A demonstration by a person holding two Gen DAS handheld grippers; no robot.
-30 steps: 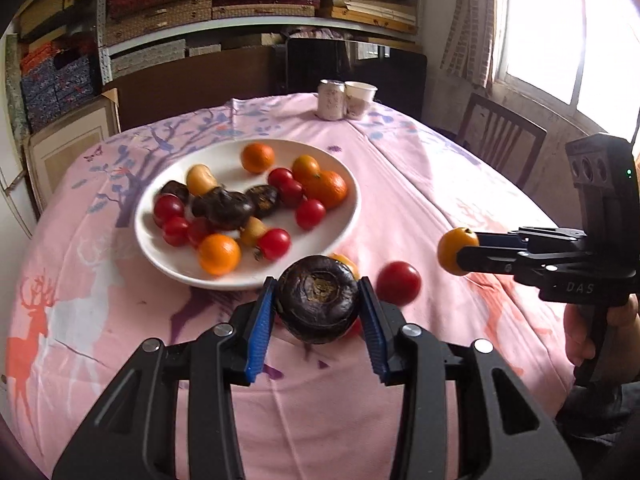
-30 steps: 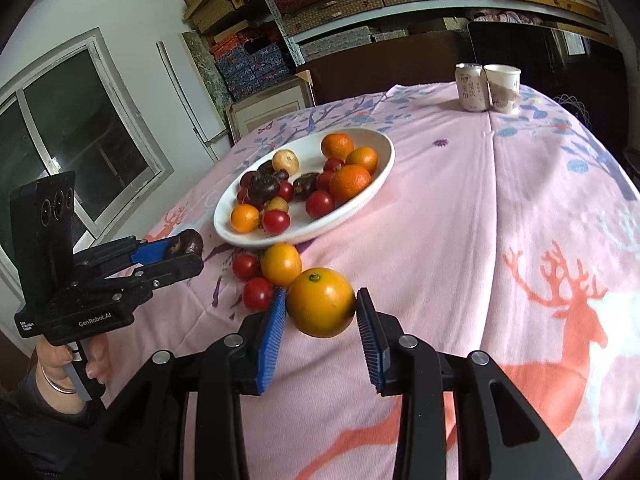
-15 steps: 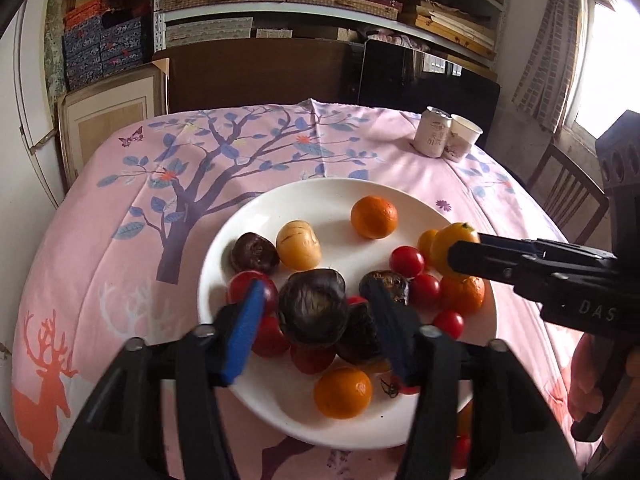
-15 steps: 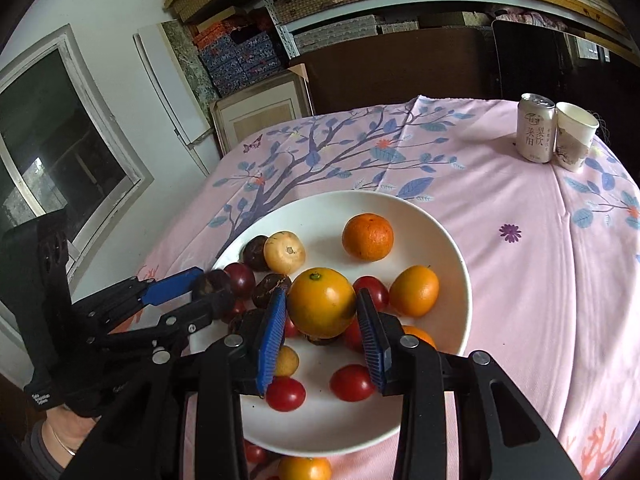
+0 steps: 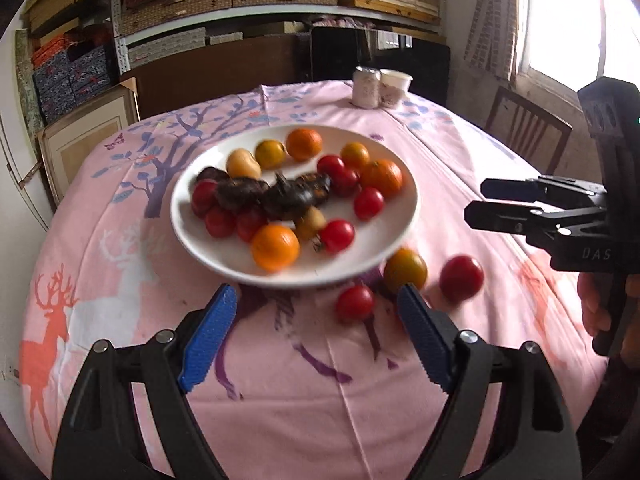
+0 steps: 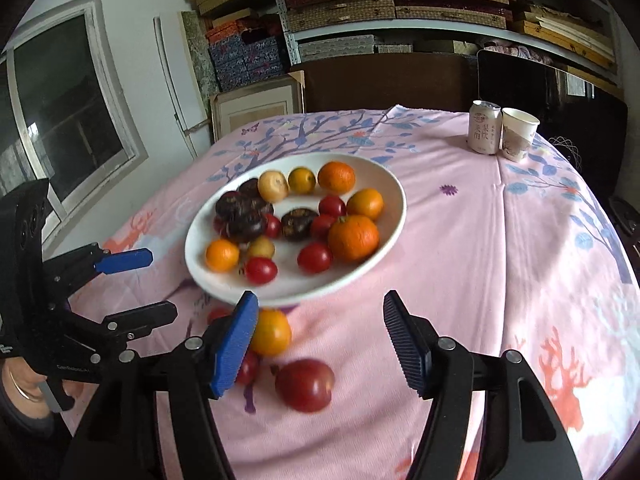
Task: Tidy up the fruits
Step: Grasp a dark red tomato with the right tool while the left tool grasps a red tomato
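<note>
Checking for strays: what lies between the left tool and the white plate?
Bare pink tablecloth separates the left tool from the round white plate, per the left wrist view.

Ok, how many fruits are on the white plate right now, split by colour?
Orange or yellow: 7
Red: 7
Dark purple-brown: 4
Total on the plate: 18
</note>
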